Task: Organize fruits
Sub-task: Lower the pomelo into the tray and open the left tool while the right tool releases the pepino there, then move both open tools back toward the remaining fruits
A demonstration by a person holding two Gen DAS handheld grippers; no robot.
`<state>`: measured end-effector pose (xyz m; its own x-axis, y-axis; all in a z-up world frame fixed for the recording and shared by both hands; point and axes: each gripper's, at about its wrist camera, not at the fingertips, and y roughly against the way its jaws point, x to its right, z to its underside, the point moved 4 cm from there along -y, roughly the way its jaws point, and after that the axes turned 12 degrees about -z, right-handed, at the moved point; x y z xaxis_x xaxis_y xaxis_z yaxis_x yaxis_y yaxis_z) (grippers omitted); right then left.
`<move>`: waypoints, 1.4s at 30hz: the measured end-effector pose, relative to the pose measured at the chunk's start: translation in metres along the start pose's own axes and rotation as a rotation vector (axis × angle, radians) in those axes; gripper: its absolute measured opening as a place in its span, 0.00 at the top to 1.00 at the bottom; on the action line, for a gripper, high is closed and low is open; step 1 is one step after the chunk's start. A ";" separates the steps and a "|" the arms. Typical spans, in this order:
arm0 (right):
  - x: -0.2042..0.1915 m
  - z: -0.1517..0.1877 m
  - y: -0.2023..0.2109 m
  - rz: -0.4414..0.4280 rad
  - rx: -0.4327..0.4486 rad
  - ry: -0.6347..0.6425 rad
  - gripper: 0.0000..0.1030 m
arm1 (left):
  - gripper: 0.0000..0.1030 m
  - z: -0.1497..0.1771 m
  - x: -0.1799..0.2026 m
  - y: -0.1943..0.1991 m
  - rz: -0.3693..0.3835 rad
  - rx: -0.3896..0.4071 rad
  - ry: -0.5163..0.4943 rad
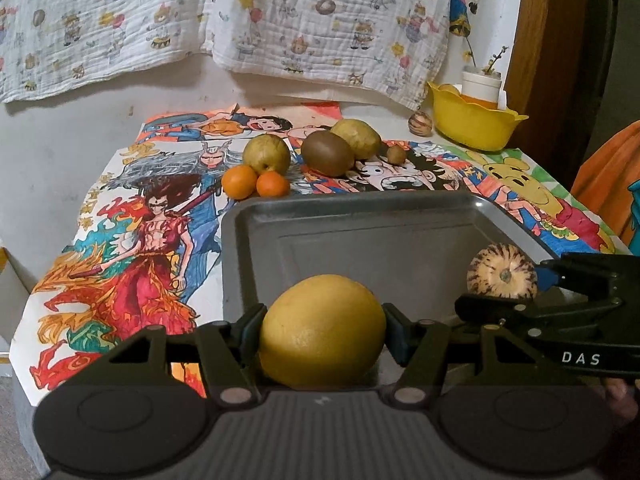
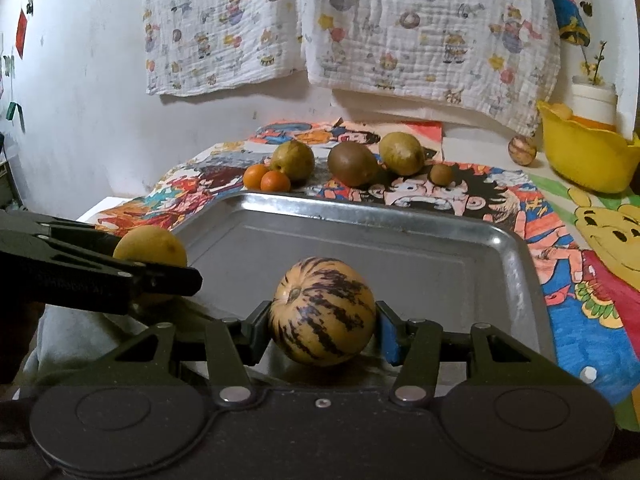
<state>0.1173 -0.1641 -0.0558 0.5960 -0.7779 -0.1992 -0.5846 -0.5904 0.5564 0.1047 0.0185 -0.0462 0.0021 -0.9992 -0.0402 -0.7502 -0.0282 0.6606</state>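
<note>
My left claw (image 1: 322,330) pinches the lemon (image 1: 322,330) over the tray's (image 1: 400,208) near edge; my right claw (image 2: 322,326) pinches the striped melon (image 2: 322,312) just beside it, above the same tray.

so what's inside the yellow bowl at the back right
A white jar with thin twigs sticking up stands in the yellow bowl, with something orange below it and a pale round thing at the left. The bowl's wall hides the rest.
</note>
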 end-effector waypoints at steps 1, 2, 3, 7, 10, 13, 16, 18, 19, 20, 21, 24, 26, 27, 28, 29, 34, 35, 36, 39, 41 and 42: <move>0.000 0.000 0.000 0.000 0.003 -0.003 0.46 | 0.36 0.000 0.000 0.000 0.000 0.000 0.002; 0.001 0.000 0.000 -0.001 0.005 -0.004 0.45 | 0.36 0.000 0.000 0.000 0.002 -0.001 0.004; 0.002 0.000 0.000 -0.002 0.005 -0.005 0.45 | 0.36 -0.001 0.000 0.000 0.002 -0.002 0.007; 0.003 0.003 0.001 -0.010 0.005 -0.015 0.43 | 0.35 0.000 0.000 0.001 0.002 -0.003 0.007; 0.004 0.003 0.001 -0.009 0.008 -0.015 0.43 | 0.31 0.000 0.000 0.006 -0.010 0.022 0.000; 0.003 0.005 0.004 -0.005 0.014 -0.016 0.42 | 0.26 -0.002 -0.001 0.013 -0.015 0.050 0.000; 0.001 0.006 0.009 -0.001 0.024 -0.012 0.38 | 0.23 -0.002 -0.001 0.020 -0.018 0.065 -0.003; -0.001 0.006 0.014 -0.002 0.033 -0.007 0.34 | 0.19 0.000 -0.002 0.025 -0.022 0.072 -0.006; -0.002 0.007 0.016 -0.003 0.035 -0.004 0.32 | 0.18 0.000 -0.002 0.027 -0.023 0.073 -0.006; -0.004 0.007 0.019 -0.003 0.038 0.002 0.30 | 0.17 0.001 -0.002 0.030 -0.022 0.076 -0.006; -0.005 0.007 0.022 -0.002 0.040 0.007 0.28 | 0.15 0.002 -0.003 0.033 -0.018 0.079 -0.006; -0.009 0.008 0.030 0.000 0.047 0.026 0.20 | 0.09 0.006 -0.007 0.042 0.005 0.090 -0.006; -0.011 0.010 0.036 0.007 0.047 0.038 0.16 | 0.07 0.009 -0.009 0.049 0.014 0.096 -0.009; -0.012 0.010 0.038 0.011 0.048 0.042 0.15 | 0.06 0.010 -0.011 0.051 0.016 0.098 -0.012; -0.013 0.011 0.040 0.018 0.048 0.046 0.12 | 0.04 0.011 -0.012 0.053 0.015 0.099 -0.015; -0.013 0.012 0.042 0.025 0.048 0.047 0.08 | 0.04 0.013 -0.013 0.055 0.014 0.099 -0.020; -0.010 0.013 0.053 0.060 0.047 0.040 0.01 | 0.00 0.020 -0.017 0.062 0.002 0.087 -0.072; -0.009 0.014 0.054 0.067 0.044 0.037 0.01 | 0.00 0.022 -0.018 0.062 0.000 0.083 -0.091; -0.008 0.014 0.054 0.076 0.038 0.033 0.01 | 0.00 0.023 -0.018 0.062 -0.004 0.079 -0.107; -0.003 0.015 0.056 0.098 0.028 0.023 0.01 | 0.00 0.025 -0.019 0.062 -0.021 0.068 -0.147; -0.001 0.014 0.056 0.110 0.026 0.021 0.01 | 0.00 0.024 -0.020 0.063 -0.028 0.068 -0.158; -0.001 0.013 0.055 0.116 0.025 0.022 0.01 | 0.00 0.023 -0.021 0.063 -0.031 0.068 -0.160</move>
<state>0.0776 -0.1990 -0.0350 0.5356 -0.8363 -0.1170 -0.6635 -0.5025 0.5543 0.0420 0.0388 -0.0210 -0.0748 -0.9804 -0.1823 -0.7945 -0.0518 0.6050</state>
